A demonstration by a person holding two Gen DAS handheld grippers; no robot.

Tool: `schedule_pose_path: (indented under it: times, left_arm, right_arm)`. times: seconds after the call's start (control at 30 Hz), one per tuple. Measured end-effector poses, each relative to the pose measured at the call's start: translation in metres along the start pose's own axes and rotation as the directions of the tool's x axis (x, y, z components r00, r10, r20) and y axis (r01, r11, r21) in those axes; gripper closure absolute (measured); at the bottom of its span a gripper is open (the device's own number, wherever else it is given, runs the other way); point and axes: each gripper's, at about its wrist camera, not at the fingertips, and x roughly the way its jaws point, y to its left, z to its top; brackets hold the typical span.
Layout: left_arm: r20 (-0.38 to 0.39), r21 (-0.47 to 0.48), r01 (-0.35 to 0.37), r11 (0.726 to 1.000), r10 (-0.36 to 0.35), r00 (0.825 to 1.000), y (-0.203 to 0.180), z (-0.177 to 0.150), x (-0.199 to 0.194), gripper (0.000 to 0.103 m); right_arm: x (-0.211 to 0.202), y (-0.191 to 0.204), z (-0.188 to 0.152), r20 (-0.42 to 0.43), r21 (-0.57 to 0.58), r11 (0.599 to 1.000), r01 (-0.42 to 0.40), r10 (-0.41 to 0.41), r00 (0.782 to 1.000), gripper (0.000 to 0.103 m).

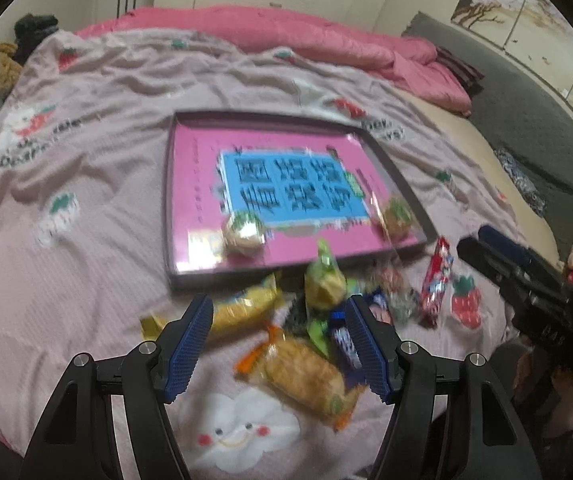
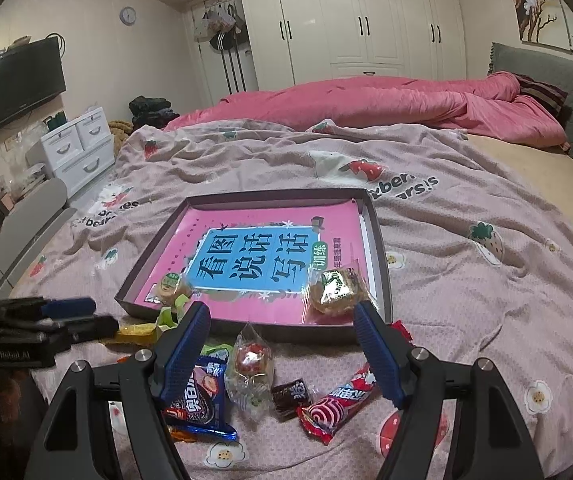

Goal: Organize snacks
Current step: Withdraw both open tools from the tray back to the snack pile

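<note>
On the pink blanket, your left gripper and right gripper are hovering, jaws open and empty, over loose wrapped snacks; two pastries are lying in the shallow box.

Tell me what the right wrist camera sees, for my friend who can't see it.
The open right tongs hover above wrapped snacks scattered on a pink strawberry-print blanket: a blue cookie packet, a clear-wrapped candy and a red swirl-print packet. Behind them a shallow box holds a pink book and two wrapped pastries.
</note>
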Motion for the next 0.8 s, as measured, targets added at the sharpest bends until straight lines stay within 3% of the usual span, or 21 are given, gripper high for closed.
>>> schedule_pose_path:
  times: [0.47,0.8]
  left_arm:
    - [-0.043,0.007,0.013,1.0,-0.013,0.999,-0.005,-0.012,0.008,0.033]
    - [-0.116,0.041,0.094,0.995,-0.089,0.989,-0.032,-0.023,0.029,0.033]
  right_arm:
    - [0.012,0.003,-0.01,-0.051,-0.018,1.0,-0.001,0.0,0.999,0.029]
    - [0.018,-0.001,-0.014,-0.074,-0.014,1.0,-0.002,0.001,0.997,0.029]
